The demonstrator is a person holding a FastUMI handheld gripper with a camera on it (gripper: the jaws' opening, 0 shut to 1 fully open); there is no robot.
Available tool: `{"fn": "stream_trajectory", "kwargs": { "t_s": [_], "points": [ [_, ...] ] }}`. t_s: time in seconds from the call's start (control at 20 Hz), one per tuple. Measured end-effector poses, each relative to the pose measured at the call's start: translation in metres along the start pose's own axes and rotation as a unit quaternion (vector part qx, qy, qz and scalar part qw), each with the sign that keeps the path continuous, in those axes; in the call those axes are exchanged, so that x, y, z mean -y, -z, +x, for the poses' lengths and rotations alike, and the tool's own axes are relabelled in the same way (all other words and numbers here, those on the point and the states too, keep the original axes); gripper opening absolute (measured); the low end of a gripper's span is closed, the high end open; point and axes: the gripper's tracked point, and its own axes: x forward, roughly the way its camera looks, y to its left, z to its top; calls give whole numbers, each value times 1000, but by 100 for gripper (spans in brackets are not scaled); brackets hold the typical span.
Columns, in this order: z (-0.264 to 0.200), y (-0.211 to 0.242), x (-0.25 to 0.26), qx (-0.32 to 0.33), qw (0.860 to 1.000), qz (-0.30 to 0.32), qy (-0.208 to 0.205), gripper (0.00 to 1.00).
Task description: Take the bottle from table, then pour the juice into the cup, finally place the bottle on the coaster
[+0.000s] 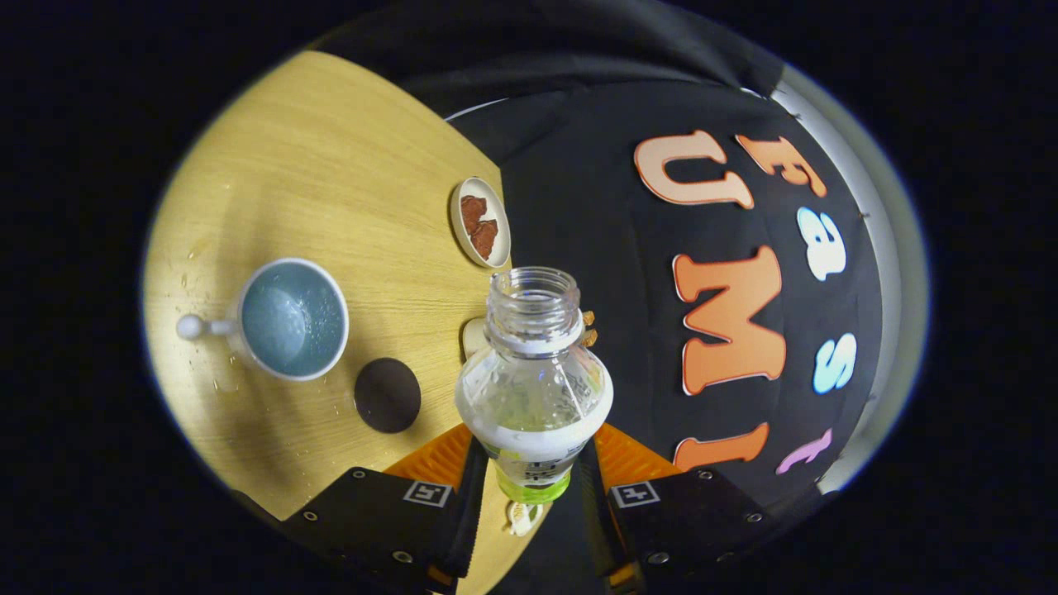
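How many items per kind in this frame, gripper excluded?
Bottle, uncapped, held between the gripper fingers: 1
Cup, white, liquid inside: 1
Coaster, dark, round: 1
Small dish with brown pieces: 1
Total: 4

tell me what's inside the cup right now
The cup holds pale liquid with small bubbles on its surface. What lies beneath the liquid cannot be seen. The claw is shut on the uncapped bottle, which stands apart from the cup, beside the dark coaster.
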Motion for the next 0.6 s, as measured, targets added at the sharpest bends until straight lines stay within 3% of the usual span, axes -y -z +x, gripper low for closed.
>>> {"fn": "stream_trajectory", "kwargs": {
  "t_s": [0.15,0.25,0.6],
  "points": [
    [3,6,11,-1,993,117,-13,56],
    [6,1,26,25,980,200,-7,56],
    [30,8,17,16,907,417,-58,56]
  ]
}}
